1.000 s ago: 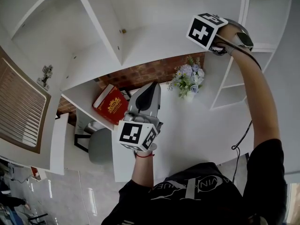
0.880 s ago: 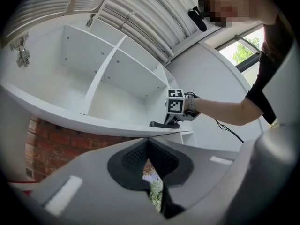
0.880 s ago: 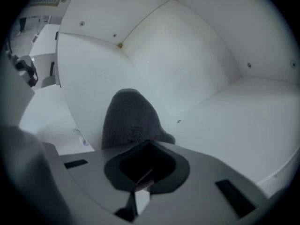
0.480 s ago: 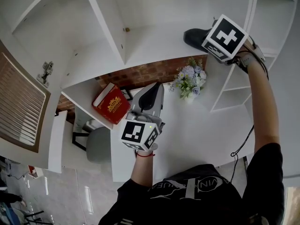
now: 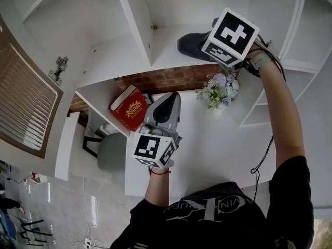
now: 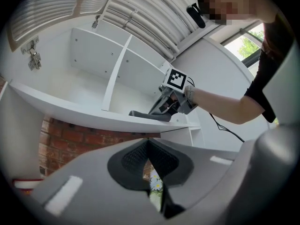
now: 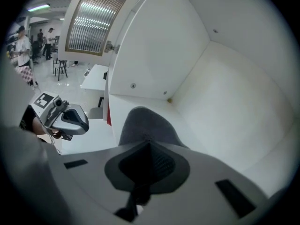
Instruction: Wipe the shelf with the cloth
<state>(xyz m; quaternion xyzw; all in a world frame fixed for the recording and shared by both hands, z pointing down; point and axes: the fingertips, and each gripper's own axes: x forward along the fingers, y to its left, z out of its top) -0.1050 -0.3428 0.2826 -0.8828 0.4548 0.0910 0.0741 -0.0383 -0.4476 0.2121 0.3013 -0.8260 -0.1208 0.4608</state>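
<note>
Right tongs [image 7: 149,150] pinch the cloth [image 7: 143,123], pressing it on the shelf [image 5: 129,61] for wiping; left tongs [image 6: 149,150], pressed together, hang idle.

It looks like a home-study corner staged inside a bigger hall. White shelving [image 5: 104,61] hangs over a desk [image 5: 223,144] against a brick wall [image 5: 171,79]. A red book [image 5: 127,114] sits at nine o'clock and flowers [image 5: 220,90] at one. In the right gripper view, people [image 7: 22,46] stand on a glossy floor [image 7: 47,76] at ten.
</note>
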